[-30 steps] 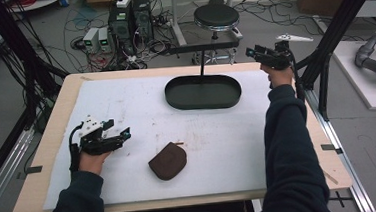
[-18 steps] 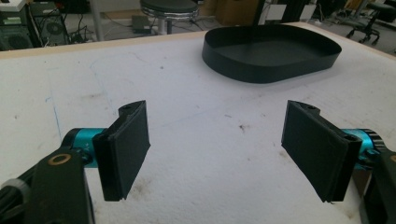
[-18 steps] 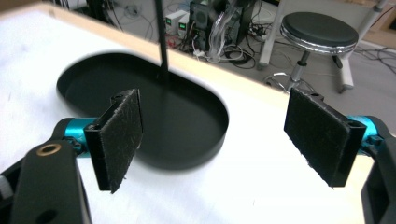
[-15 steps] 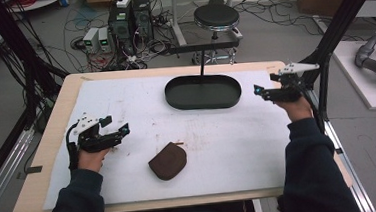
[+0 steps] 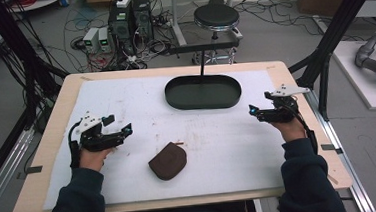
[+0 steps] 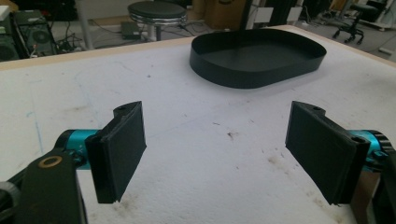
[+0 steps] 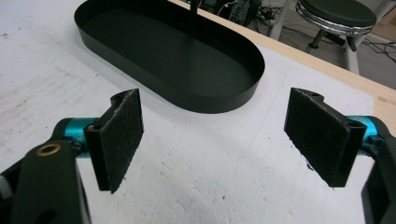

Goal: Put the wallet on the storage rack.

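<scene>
High view: the left gripper (image 5: 120,132) sits low over the white mat (image 5: 125,98) at the person's left, jaws spread and nothing between them; its jaws have just been opening; the right gripper (image 5: 254,112) sits low over the mat's right edge, jaws likewise spread and empty, and these too have just been opening, with no object between them in either gripper view. Brown pouch (image 5: 168,160): lying flat on the mat, ahead of the left gripper's tips and off to their near side, close but not touching; well apart from the right gripper, across the mat from its tips. Black oval tray (image 5: 203,103): beyond and to the left of the right gripper's tips, near but clear of them; farther off from the left gripper, diagonally ahead of it.

Left gripper view: both black pads (image 6: 122,147) stand wide apart over stained mat; the tray (image 6: 219,77) lies ahead, centred slightly right of the gap. Right gripper view: pads (image 7: 120,135) wide apart over bare mat; the tray (image 7: 210,103) lies just ahead and left of the gap, its rim close to the left pad; a round stool (image 7: 337,13) stands beyond the table edge.
</scene>
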`<action>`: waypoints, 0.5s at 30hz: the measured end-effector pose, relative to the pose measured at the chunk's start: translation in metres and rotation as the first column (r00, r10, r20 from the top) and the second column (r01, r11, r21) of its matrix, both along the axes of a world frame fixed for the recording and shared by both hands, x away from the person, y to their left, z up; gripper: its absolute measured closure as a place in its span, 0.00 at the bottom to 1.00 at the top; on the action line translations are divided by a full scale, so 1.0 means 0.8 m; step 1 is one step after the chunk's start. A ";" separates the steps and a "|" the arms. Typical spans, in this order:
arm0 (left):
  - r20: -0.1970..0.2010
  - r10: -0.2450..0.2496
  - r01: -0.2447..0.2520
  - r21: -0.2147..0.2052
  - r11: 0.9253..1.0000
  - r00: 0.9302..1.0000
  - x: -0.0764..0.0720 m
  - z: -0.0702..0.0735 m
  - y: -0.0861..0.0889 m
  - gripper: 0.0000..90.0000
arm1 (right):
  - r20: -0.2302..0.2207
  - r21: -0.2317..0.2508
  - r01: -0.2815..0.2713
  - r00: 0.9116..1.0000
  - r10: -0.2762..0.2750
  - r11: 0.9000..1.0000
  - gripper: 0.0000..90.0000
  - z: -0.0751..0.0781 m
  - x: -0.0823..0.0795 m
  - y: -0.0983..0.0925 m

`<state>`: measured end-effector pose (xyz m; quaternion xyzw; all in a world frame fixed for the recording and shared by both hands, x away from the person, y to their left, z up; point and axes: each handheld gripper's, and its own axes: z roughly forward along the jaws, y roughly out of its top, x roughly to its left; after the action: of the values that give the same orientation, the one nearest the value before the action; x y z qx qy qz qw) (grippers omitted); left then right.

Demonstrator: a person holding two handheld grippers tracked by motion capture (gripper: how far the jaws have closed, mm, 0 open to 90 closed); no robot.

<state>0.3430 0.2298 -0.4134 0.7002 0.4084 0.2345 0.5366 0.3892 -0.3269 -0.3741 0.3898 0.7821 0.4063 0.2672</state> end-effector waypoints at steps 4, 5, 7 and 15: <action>-0.006 -0.032 0.032 -0.009 0.999 0.999 -0.001 0.000 -0.003 0.22 | 0.006 0.009 -0.008 1.000 0.008 1.000 0.22 -0.002 -0.001 0.000; -0.009 -0.038 0.038 -0.011 0.999 0.999 -0.001 -0.001 -0.004 0.22 | 0.004 0.019 -0.005 1.000 0.005 1.000 0.22 -0.002 -0.002 0.000; -0.011 -0.054 0.054 -0.019 0.998 0.998 -0.001 -0.001 -0.005 0.22 | 0.007 0.028 -0.006 1.000 0.006 1.000 0.22 -0.002 -0.001 -0.002; -0.051 -0.133 0.132 -0.011 0.991 0.990 -0.004 -0.006 -0.030 0.22 | -0.003 0.048 -0.018 1.000 0.018 0.999 0.22 -0.007 -0.003 -0.004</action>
<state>0.3395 0.2057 -0.4184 0.7295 0.3755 0.1786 0.5431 0.3870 -0.3302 -0.3796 0.3898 0.7759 0.4268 0.2526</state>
